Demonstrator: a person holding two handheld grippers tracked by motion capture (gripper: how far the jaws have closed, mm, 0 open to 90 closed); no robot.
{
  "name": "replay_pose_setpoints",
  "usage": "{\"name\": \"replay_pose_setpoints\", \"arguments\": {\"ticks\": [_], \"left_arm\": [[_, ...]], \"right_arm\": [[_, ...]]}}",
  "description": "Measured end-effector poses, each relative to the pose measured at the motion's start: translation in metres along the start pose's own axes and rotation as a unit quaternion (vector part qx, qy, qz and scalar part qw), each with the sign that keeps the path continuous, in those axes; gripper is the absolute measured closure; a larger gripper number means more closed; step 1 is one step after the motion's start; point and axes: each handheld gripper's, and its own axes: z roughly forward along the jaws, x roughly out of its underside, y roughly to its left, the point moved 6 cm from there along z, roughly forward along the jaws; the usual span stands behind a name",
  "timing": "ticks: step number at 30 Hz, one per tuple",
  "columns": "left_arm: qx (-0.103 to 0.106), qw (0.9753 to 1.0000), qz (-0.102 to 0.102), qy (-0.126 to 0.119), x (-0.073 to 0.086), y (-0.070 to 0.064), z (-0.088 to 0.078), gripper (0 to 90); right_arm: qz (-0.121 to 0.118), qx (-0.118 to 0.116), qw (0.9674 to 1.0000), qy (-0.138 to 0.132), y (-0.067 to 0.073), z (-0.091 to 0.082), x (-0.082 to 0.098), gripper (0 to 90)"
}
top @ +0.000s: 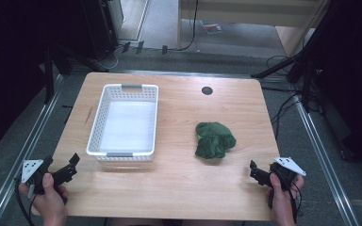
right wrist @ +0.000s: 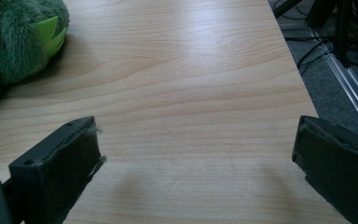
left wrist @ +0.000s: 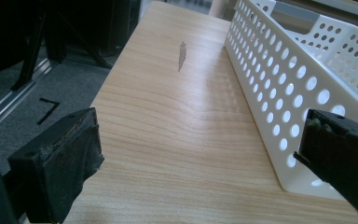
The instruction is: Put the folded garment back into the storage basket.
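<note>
A white perforated basket (top: 125, 120) stands empty on the left half of the wooden table (top: 179, 183). A green plush toy (top: 214, 140) lies right of centre. At the table's near left corner my left gripper (top: 69, 165) is held open, nothing between its jaws; its own view has the basket wall (left wrist: 279, 88) just ahead on the right. My right gripper (top: 255, 172) is open and empty at the near right corner. The plush toy (right wrist: 18, 42) sits ahead and to the left of it, apart from the jaws.
A dark round grommet (top: 207, 90) sits in the table's far middle. A grey mark (left wrist: 182, 56) is on the wood left of the basket. Metal rails and cables run along the floor beside both table edges. Bare wood lies between basket and toy.
</note>
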Motion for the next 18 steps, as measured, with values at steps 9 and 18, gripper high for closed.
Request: {"name": "replay_pose_setpoints", "arguments": {"ticks": [9, 18], "left_arm": [[-0.011, 0.9999, -0.007, 0.003, -0.001, 0.002, 0.001, 0.0], [-0.022, 0.9996, -0.009, -0.014, -0.021, 0.0, -0.014, 0.0]], "right_arm": [[-0.001, -0.003, 1.0, -0.004, 0.0, 0.0, 0.0, 0.9], [0.0, -0.006, 1.0, -0.004, 0.0, -0.001, 0.0, 0.9]]}}
